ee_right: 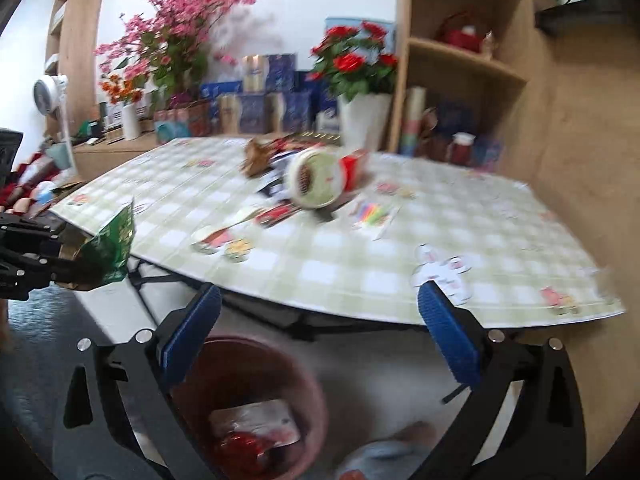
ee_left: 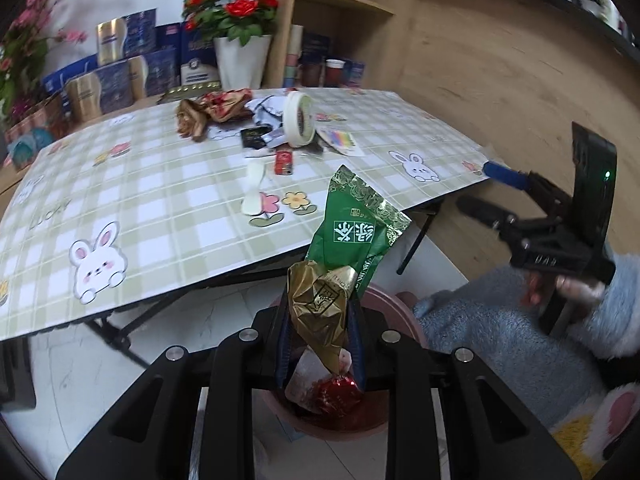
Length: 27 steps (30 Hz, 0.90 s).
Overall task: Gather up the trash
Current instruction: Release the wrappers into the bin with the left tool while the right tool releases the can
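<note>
My left gripper (ee_left: 320, 312) is shut on a gold and green wrapper (ee_left: 352, 240) and holds it over a brown-pink trash bin (ee_left: 400, 312) on the floor in front of the table. The bin (ee_right: 308, 380) holds a red foil piece (ee_left: 336, 394) and a clear packet (ee_right: 256, 420). My right gripper (ee_right: 320, 320) is open and empty above the bin, at the table's front edge. It shows at the right of the left wrist view (ee_left: 480, 188). More trash lies on the table: a white round tub (ee_left: 299, 119), brown wrappers (ee_left: 208, 112), a red lighter (ee_left: 283, 162), a white spoon (ee_left: 253, 188).
The table (ee_left: 160, 184) has a green checked cloth with bunnies and folding black legs. Flower vases (ee_left: 240, 60) and boxes stand behind it. Wooden shelves (ee_right: 460, 80) rise at the back right. A blue fluffy sleeve (ee_left: 500, 320) is beside the bin.
</note>
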Available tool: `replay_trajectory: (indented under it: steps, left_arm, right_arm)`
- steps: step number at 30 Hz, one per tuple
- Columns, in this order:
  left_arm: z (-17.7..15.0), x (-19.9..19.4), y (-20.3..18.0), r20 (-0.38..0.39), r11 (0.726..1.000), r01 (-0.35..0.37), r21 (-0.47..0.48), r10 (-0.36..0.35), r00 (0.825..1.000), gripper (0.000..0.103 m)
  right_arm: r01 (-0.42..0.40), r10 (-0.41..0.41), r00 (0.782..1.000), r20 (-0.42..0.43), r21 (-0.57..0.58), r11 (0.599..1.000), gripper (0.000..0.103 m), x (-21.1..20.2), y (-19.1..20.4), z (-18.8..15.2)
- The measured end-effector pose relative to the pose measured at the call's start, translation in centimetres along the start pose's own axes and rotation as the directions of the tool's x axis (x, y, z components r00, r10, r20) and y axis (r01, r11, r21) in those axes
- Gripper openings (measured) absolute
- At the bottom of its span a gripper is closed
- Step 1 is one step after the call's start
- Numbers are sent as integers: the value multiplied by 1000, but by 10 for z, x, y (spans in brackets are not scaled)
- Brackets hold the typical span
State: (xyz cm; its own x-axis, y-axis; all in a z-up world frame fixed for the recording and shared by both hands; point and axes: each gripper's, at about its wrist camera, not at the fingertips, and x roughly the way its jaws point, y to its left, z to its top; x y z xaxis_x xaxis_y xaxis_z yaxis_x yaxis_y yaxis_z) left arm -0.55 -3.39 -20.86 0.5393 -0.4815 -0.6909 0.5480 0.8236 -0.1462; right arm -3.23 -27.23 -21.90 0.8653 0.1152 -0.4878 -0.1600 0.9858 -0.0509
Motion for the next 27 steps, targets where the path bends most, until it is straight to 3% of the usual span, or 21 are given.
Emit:
replay_trajectory:
  steps: [3, 6, 13, 22, 24, 26, 27]
  left_arm:
    - [-8, 15, 3, -10, 1000, 7, -13, -8, 1000, 24]
    - [-13, 27, 1, -53, 1000, 3, -13, -4, 999, 24]
    - [-20, 53, 9, -157, 999, -37, -37, 31, 987, 24]
    - [-21, 54, 11, -153, 997, -8, -70, -3, 988, 24]
    - [-21, 55, 10, -154, 997, -6, -73, -5, 988, 30]
    - [-20, 54, 12, -142, 996, -1, -85, -11, 990, 57]
    - [-19, 52, 13, -128, 995, 7, -96, -19, 992, 60]
  right_arm:
    - [36, -34, 999, -32, 55, 998, 97, 6, -10, -10]
    - [73, -72, 997, -41, 25, 997, 97, 13, 0, -12]
    - [49, -51, 997, -58, -44, 998, 97, 21, 22, -18]
    - [56, -56, 996, -73, -1, 998, 97, 22, 16, -19]
    - [60, -59, 995, -76, 12, 998, 97, 23, 14, -19]
    - [62, -60, 995, -77, 21, 998, 97, 23, 12, -19]
    - [63, -61, 995, -77, 22, 998, 97, 23, 12, -19]
